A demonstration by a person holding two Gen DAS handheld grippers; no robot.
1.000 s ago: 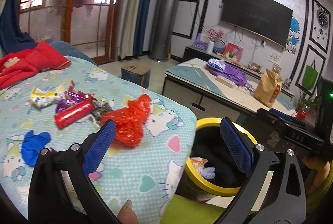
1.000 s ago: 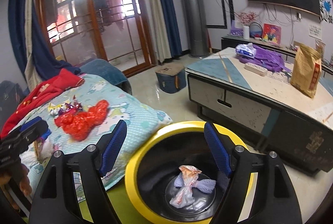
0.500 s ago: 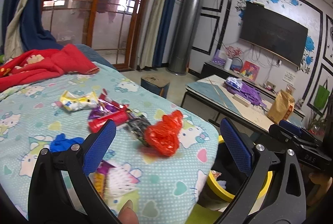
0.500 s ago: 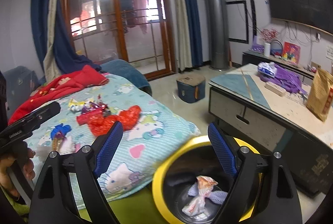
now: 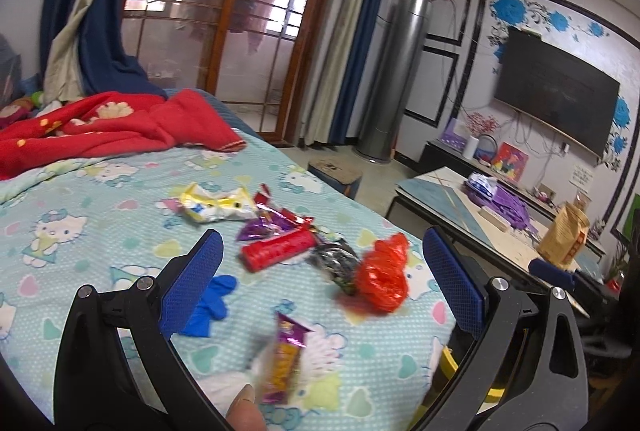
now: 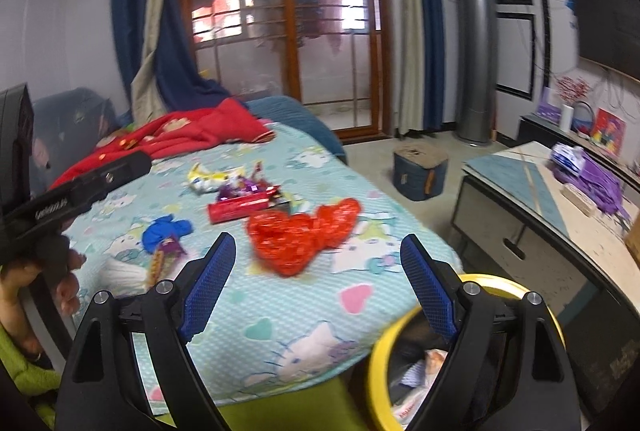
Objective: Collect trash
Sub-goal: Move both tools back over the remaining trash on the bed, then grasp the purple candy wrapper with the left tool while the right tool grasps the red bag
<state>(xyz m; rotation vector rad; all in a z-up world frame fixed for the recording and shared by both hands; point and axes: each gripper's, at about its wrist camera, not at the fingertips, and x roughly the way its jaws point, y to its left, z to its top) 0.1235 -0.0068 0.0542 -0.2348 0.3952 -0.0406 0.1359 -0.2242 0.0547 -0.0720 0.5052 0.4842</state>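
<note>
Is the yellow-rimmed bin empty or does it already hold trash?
Not empty: the right wrist view shows crumpled wrappers inside the yellow-rimmed bin. How full, cannot tell.

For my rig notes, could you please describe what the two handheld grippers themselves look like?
Both match: the left gripper and right gripper have black, angular frames with triangular cut-outs, silver bolts at the joints, and flat blue cross-hatched pads on their fingers. In the right view, the left gripper's black handle bears white lettering, too blurred to read. No cables show.
</note>
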